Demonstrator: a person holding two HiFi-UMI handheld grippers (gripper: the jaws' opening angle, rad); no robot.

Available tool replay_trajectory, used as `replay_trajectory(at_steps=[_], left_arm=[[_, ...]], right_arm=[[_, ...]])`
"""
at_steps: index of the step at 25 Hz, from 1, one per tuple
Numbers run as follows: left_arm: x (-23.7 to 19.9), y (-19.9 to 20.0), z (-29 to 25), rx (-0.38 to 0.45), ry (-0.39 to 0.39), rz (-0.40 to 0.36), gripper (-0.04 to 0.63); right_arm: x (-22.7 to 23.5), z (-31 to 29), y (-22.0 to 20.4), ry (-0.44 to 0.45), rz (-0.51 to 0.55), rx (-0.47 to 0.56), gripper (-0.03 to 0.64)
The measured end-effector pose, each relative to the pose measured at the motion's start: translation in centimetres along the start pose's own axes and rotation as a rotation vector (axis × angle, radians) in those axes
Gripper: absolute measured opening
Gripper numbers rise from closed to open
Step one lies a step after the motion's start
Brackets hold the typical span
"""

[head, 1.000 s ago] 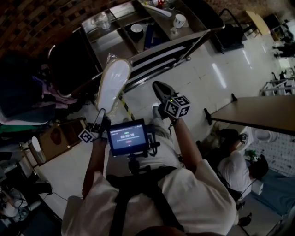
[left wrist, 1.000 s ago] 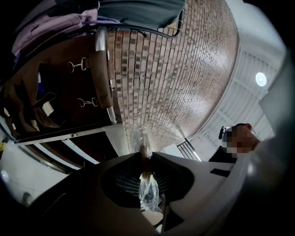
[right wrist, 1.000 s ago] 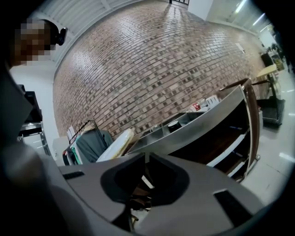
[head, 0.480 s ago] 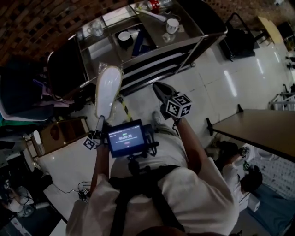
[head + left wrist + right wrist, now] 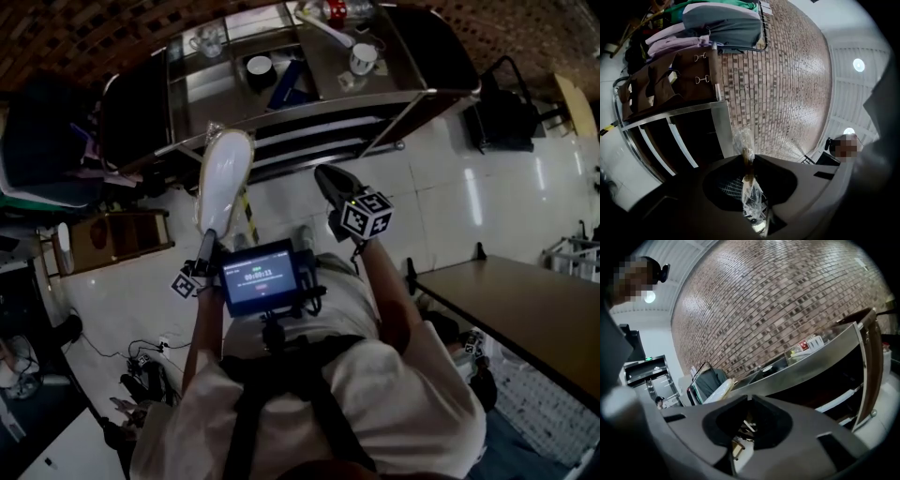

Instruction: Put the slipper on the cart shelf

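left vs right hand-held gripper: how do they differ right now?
Load: left hand-held gripper clamps the plastic-wrapped white slipper; right hand-held gripper holds nothing.
Jaws: left's sit slightly apart on the slipper's edge; right's meet.
Both point toward the steel cart.

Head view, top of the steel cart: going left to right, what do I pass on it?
clear glass cup → dark bowl → blue item → white cup
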State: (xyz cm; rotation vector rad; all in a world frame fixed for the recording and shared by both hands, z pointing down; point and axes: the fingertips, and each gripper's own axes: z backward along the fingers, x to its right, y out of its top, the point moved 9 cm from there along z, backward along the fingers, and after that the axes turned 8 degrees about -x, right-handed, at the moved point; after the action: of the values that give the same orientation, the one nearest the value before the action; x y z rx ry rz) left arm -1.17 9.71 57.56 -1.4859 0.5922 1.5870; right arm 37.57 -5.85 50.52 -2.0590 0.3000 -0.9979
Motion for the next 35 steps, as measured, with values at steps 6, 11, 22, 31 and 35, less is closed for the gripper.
replay_trajectory(at_steps=[6,11,22,31,35], left_arm=[[-0.7,-1.9,1.1,0.037,0.049,0.014,0.054],[-1.7,-2.7,1.5,0.042,0.081,0.018,0.055],[-3.6,-4.1,1.2,0.017,0.13,0.046,0.054],[-5.7,-4.5,0.1,-0.02,0.173,0.074,0.054],[-6.8,-4.4,-0.3,-0.039,0.193,0.072,0.055]], right_arm=[[0.9,-0.2,0.3,0.041,0.01,-0.017,0.044],[1.4,-0.6,0.5,0.055,0.016,-0.027,0.044],[2.7,0.4,0.4,0.029,0.019,-0.038,0.044],[4.5,0.6,0.0,0.006,-0.003,-0.041,0.044],[4.8,0.6,-0.1,-0.004,-0.01,-0.049,0.044]])
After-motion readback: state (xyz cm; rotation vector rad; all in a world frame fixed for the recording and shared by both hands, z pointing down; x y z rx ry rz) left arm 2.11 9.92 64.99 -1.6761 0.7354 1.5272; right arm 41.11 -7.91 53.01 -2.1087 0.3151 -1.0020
